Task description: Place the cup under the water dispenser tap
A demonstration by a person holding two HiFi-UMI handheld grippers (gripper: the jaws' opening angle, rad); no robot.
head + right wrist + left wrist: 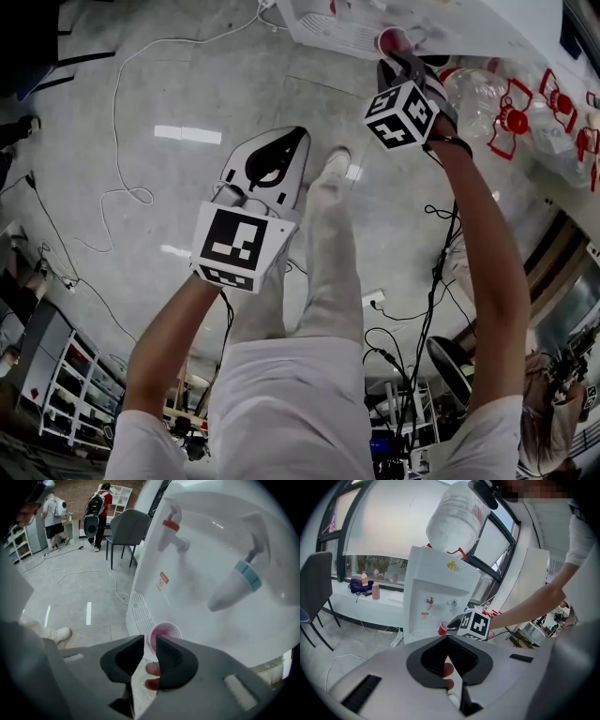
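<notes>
- Evidently right gripper pinches the round red cup, apparently by its rim, at the glossy white dispenser.
- Only its own view shows left gripper jaws together, empty.

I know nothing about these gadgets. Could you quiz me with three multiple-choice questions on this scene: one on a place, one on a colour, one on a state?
1. Where is the cup? A) on the floor B) at the water dispenser's front C) on the windowsill
2. What colours mark its taps? A) green, yellow B) red, blue C) both black
3. The left tool is: A) shut, empty B) gripping the cup C) wide open
Answers: B, the right tool holds it there; B, one red band, one blue; A, its jaws meet on nothing.
</notes>
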